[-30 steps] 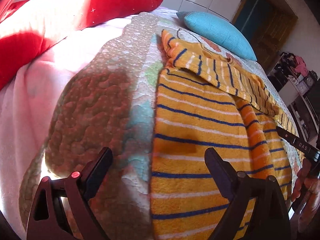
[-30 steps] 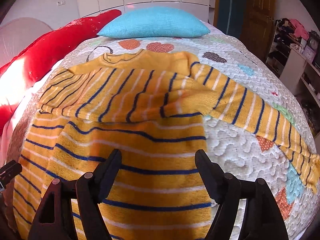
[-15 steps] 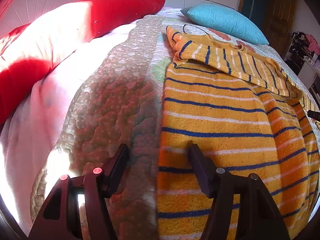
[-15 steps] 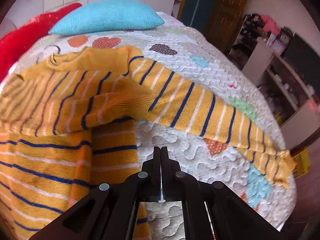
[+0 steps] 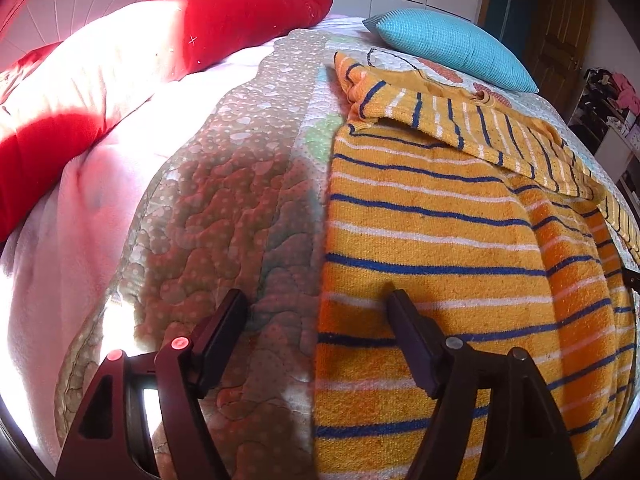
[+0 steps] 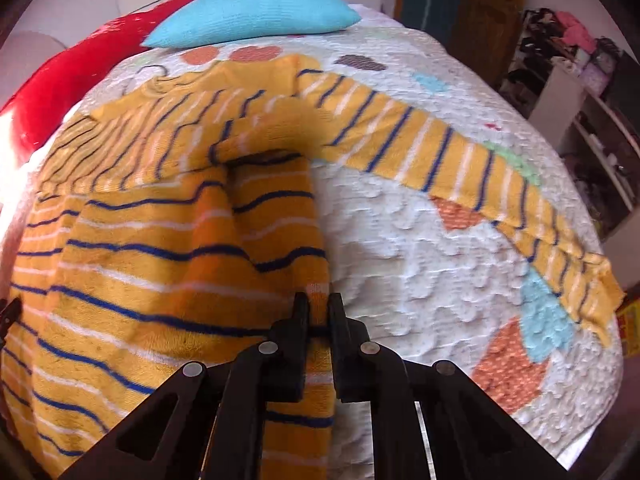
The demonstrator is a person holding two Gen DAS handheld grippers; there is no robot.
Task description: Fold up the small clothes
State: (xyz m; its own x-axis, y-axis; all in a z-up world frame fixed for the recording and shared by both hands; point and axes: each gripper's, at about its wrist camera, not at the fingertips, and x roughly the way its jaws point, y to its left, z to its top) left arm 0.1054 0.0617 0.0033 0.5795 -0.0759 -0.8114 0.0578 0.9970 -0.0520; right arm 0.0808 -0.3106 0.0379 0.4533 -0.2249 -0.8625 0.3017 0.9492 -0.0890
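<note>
Quilted bed (image 6: 400,240) w/ blue pillow (image 6: 256,12); R gripper (image 6: 318,308) clamps sweater (image 6: 160,240) edge, L gripper (image 5: 316,300) opening.

No lettering, label, brand or number can be read in either wrist view. Any print there may be is too small or blurred to tell.

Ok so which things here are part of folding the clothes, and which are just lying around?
Part of the job:
striped sweater
right gripper, pinching its edge
left gripper, jaws opening astride its other edge

Lying about:
blue pillow
red cushion
quilt
</note>
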